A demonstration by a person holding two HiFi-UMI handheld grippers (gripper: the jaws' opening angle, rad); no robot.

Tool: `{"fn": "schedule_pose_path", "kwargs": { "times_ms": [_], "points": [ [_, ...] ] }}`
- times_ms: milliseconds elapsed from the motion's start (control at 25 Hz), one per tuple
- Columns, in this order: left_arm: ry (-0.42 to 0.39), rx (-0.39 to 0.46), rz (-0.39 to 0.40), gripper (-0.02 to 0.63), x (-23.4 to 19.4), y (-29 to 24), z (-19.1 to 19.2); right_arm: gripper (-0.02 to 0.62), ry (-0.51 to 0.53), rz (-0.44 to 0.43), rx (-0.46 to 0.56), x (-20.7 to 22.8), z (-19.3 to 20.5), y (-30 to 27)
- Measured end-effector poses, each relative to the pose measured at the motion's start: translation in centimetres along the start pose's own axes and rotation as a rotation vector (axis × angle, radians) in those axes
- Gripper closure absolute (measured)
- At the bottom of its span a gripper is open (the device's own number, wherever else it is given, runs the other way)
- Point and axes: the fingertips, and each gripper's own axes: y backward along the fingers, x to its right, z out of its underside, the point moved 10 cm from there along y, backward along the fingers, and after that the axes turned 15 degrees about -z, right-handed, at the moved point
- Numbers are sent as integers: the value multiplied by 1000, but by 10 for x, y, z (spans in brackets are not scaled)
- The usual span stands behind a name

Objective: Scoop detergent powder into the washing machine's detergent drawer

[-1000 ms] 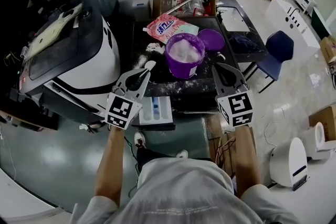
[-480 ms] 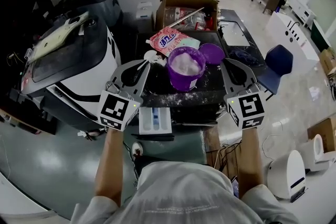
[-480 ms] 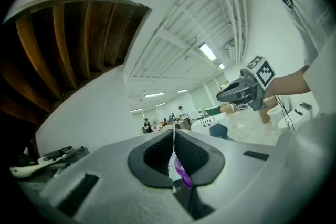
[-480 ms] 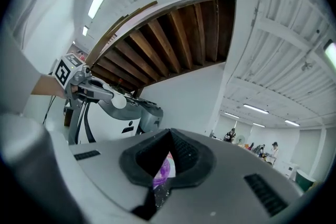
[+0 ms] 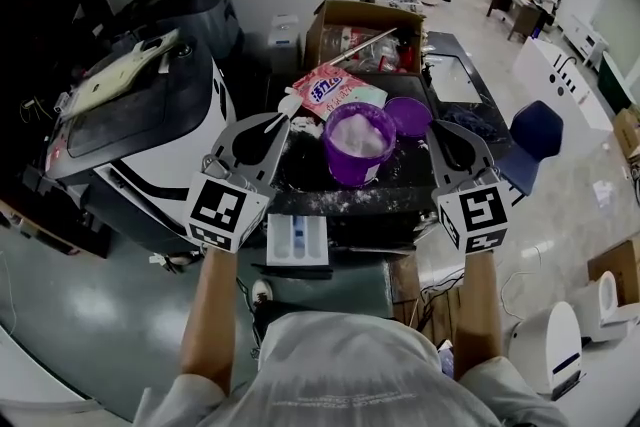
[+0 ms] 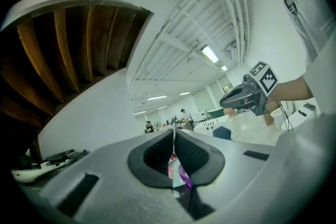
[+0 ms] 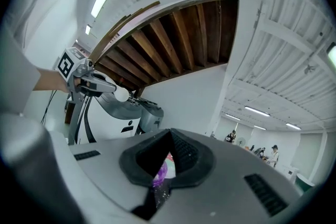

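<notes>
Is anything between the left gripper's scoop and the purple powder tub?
Nothing visible. The scoop in the left gripper sits just left of the open purple tub; the pink bag lies behind, not between.

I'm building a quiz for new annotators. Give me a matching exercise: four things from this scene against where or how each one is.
1. scoop
2. purple tub
3. purple lid
4. detergent drawer

A. lying flat, right of the purple tub
B. nearest the person
C. in the left gripper
D. open, white powder inside

Pairs: 1-C, 2-D, 3-A, 4-B
</notes>
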Motion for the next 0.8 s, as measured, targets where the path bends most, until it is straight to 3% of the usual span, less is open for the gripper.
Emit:
{"fn": "schedule_pose_path", "kwargs": {
  "times_ms": [800],
  "points": [
    [45, -48, -29, 592, -11, 16, 13, 591, 12, -75, -56, -16, 5, -18]
  ]
}}
